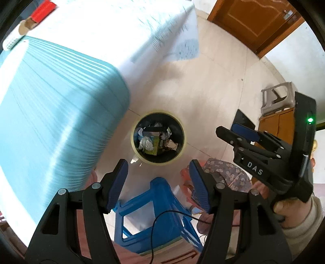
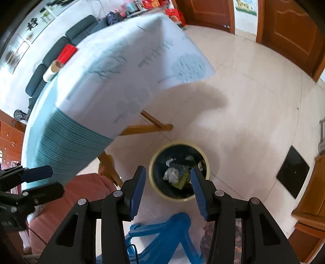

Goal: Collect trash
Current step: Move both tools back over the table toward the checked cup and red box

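A round bin (image 1: 136, 150) with a pale yellow rim and black liner stands on the tiled floor, holding crumpled paper and wrappers (image 1: 146, 142). It also shows in the right wrist view (image 2: 155, 182). My left gripper (image 1: 158, 180) is open and empty, hovering above and in front of the bin. My right gripper (image 2: 167, 188) is open and empty, above the bin's near edge. The right gripper shows in the left wrist view (image 1: 241, 132) to the right, its jaws apart. The left gripper shows at the left edge of the right wrist view (image 2: 43, 180), also open.
A table with a white and teal cloth (image 1: 61, 91) overhangs at left, with a red box (image 1: 41, 11) on it. A blue plastic stool (image 1: 154, 213) stands below the grippers. A grey stool (image 1: 276, 97) and wooden cabinet (image 1: 278, 123) are at right. Wooden doors (image 2: 288, 30) stand behind.
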{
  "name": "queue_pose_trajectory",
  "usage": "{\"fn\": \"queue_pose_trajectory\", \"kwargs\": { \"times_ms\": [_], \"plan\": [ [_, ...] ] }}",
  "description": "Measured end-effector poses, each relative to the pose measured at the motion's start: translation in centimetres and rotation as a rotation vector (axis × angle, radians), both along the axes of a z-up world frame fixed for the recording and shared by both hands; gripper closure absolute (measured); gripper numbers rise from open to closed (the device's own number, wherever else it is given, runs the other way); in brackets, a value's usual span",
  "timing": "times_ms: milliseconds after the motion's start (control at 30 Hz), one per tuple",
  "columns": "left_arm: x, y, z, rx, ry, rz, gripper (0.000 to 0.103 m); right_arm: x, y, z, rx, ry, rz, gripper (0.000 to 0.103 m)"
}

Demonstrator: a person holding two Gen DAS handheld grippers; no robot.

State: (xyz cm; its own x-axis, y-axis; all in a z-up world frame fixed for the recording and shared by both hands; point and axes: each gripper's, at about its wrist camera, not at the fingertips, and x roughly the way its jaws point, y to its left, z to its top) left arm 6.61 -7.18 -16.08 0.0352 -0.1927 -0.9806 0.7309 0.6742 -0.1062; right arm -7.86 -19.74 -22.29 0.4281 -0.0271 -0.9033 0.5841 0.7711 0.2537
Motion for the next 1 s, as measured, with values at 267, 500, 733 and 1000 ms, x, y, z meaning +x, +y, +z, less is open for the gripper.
{"fn": "queue_pose_trajectory", "kwargs": {
  "times_ms": [267,500,733,1000],
  "plan": [
    [3.4,5.4,5.4,-0.057,-0.018,0.037,0.044,4.1,2.3,7.3,-0.084,-0.085,0.065,0.056],
    [7.5,10.1,10.4,-0.053,-0.132,0.029,0.043,9.8,4.4,13.6,-0.090,-0.148,0.161,0.053],
    [13.3,14.6,14.6,-0.044,-0.233,0.081,0.043,18.1,7.3,19.4,-0.083,-0.185,0.265,0.047],
    [22.8,17.2,17.9,-0.046,-0.322,0.081,0.043,30.1,9.4,22.2,-0.013,-0.197,0.296,0.040]
  ]
}}
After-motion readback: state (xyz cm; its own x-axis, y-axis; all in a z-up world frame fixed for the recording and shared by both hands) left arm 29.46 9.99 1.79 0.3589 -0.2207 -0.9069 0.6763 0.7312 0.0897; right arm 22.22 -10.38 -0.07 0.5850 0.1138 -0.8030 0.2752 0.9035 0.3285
